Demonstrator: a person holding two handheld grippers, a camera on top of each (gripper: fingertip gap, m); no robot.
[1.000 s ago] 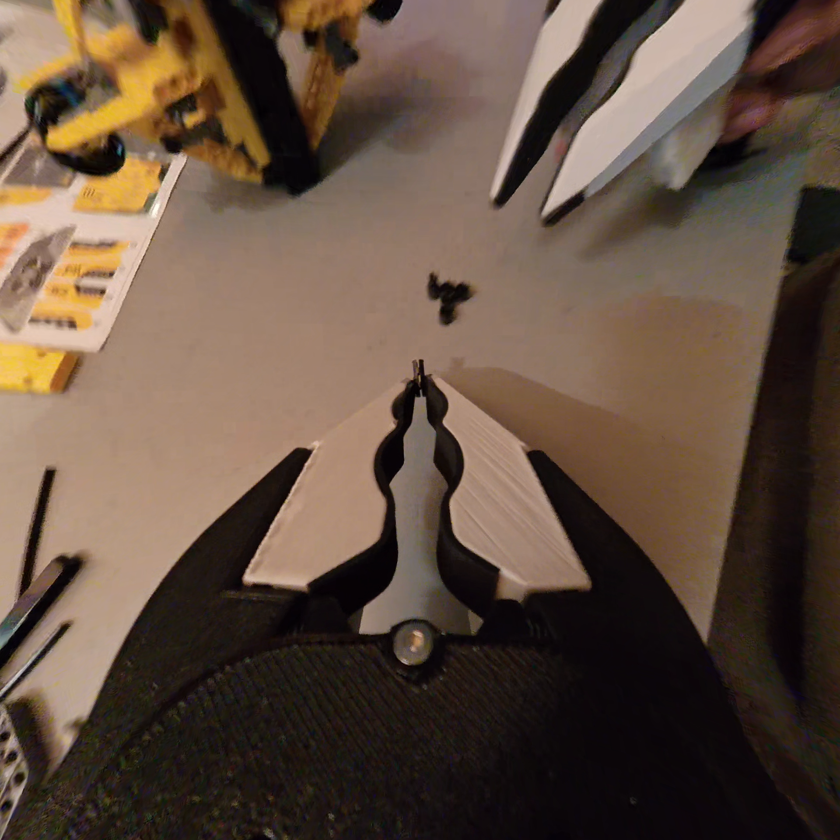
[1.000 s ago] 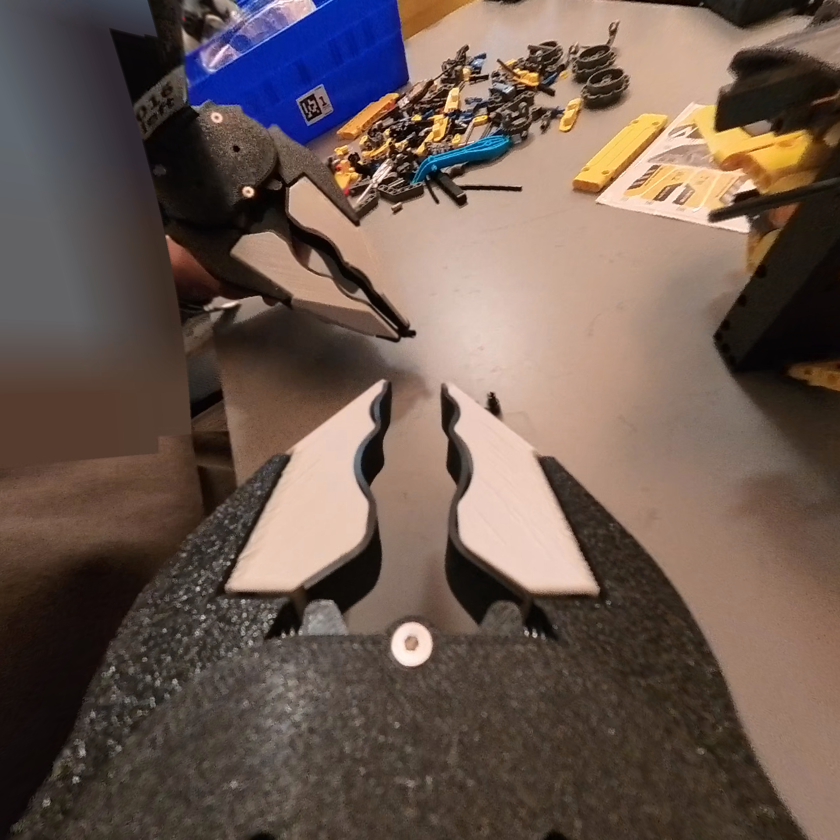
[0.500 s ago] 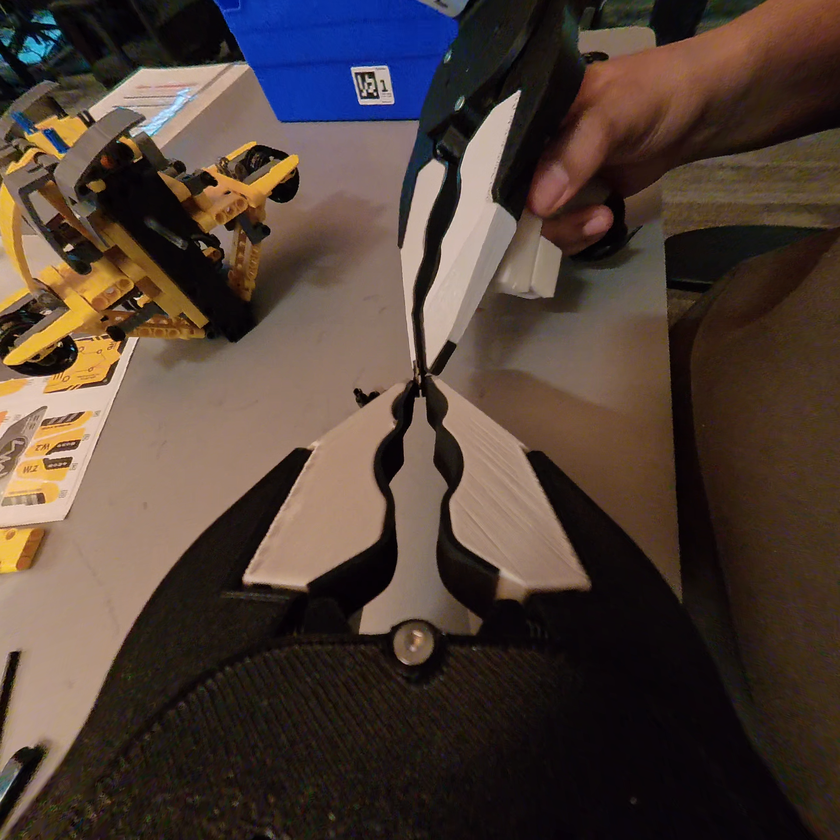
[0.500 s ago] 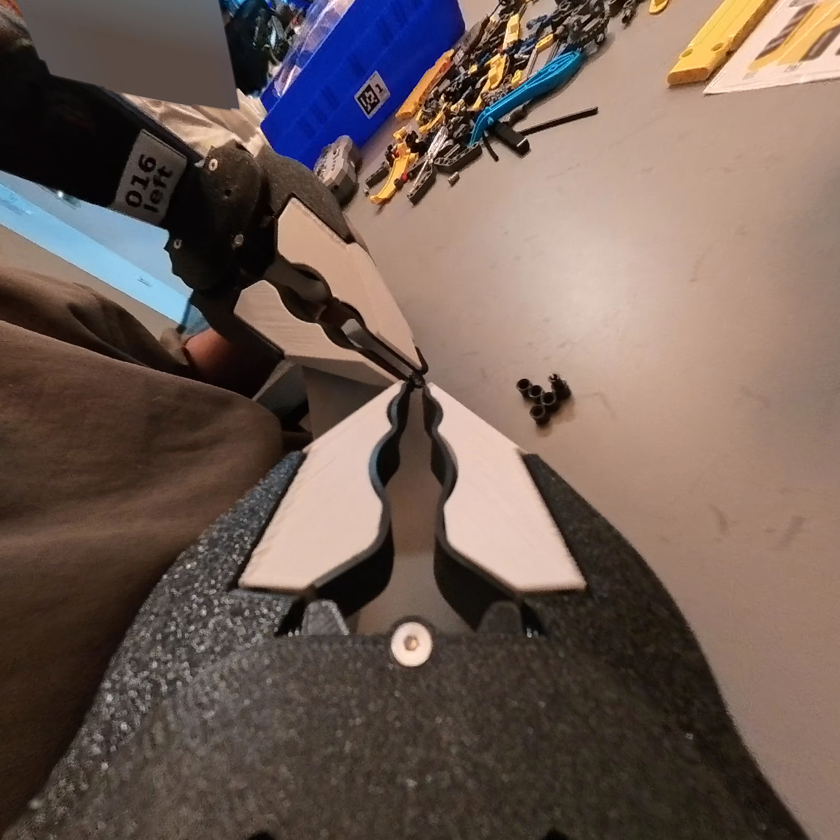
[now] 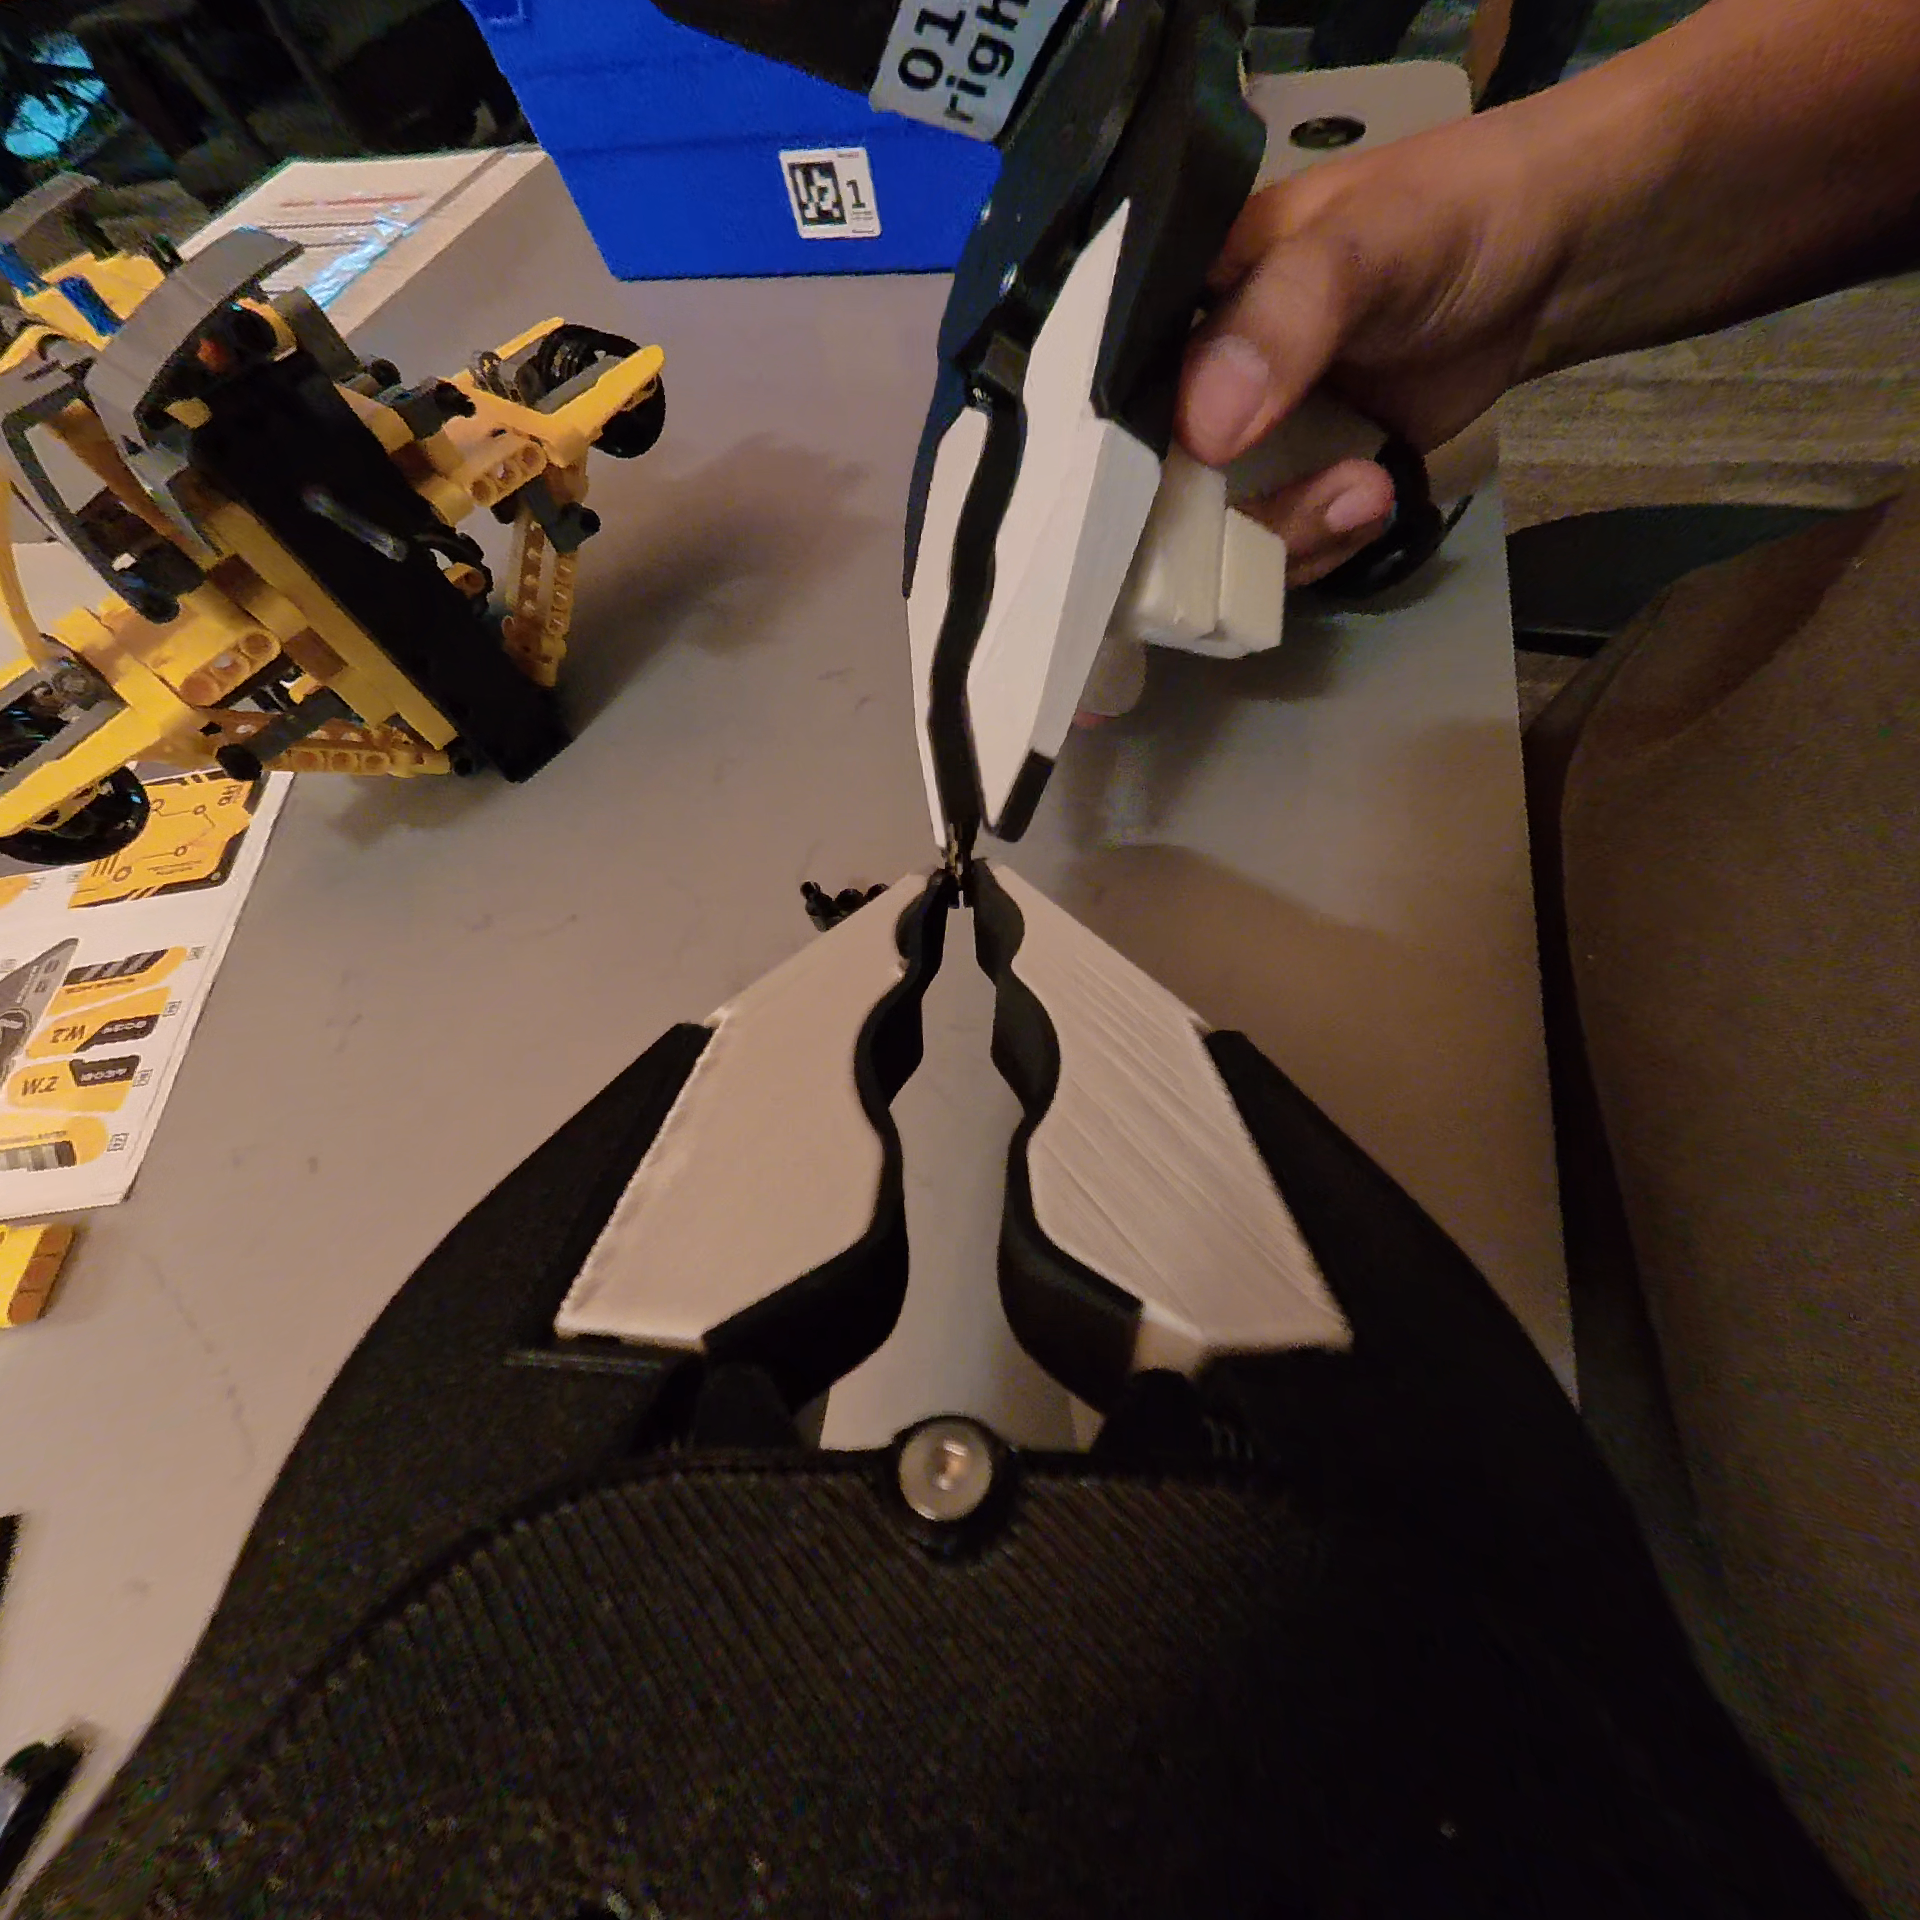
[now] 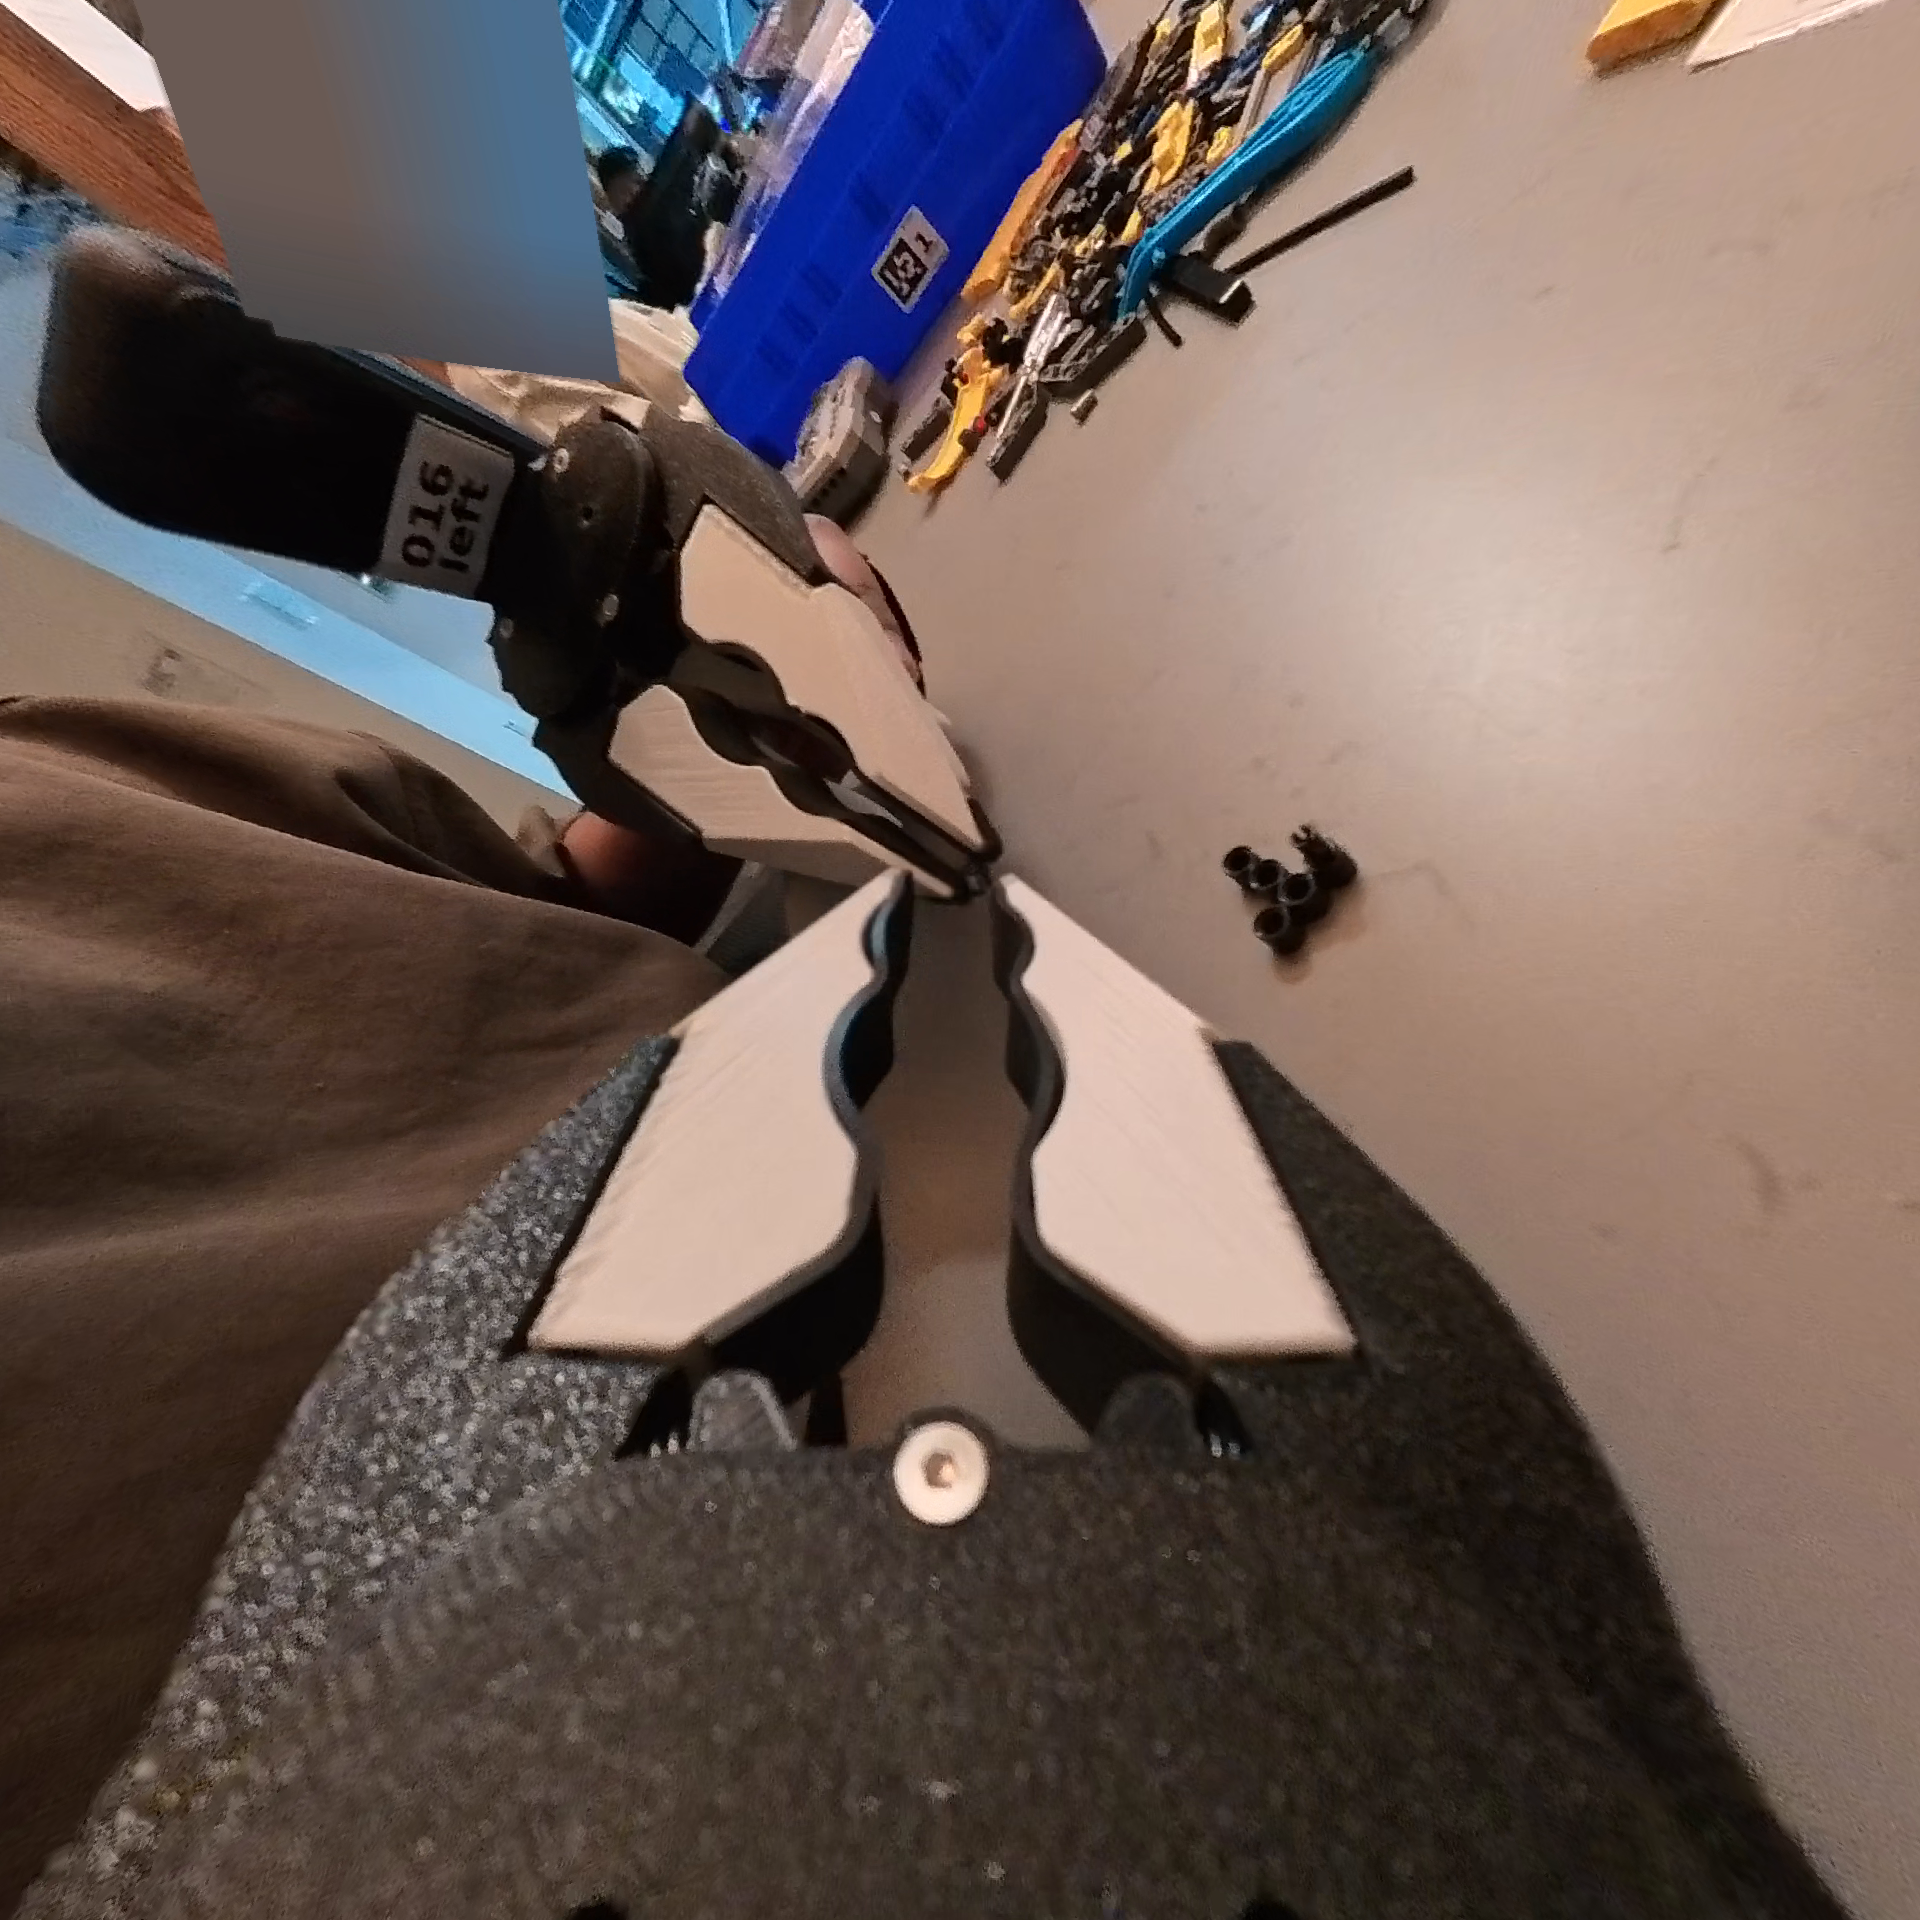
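Note:
My left gripper (image 5: 958, 896) is shut on a tiny black pin (image 5: 958, 864) and holds it above the grey table (image 5: 623, 987). My right gripper (image 5: 982, 821) comes down from above, held by a hand (image 5: 1403, 312), and meets it tip to tip. In the right wrist view my right gripper (image 6: 951, 883) is narrowly open, with the left gripper's (image 6: 971, 873) tips poking into the gap. A small cluster of black connectors (image 6: 1288, 894) lies on the table just right of the tips; it also shows in the left wrist view (image 5: 826, 902).
A yellow and black brick model (image 5: 260, 540) stands at the left on an instruction sheet (image 5: 94, 1039). A blue bin (image 6: 883, 239) and a pile of loose parts (image 6: 1164, 208) lie farther off. Brown clothing (image 5: 1745, 1143) runs along the table's near edge. The tips of both grippers are at nearly the same place.
The two grippers, apart a second ago, have come together tip to tip. The right gripper narrowed from wide open, then widened slightly. The left stayed shut on the pin.

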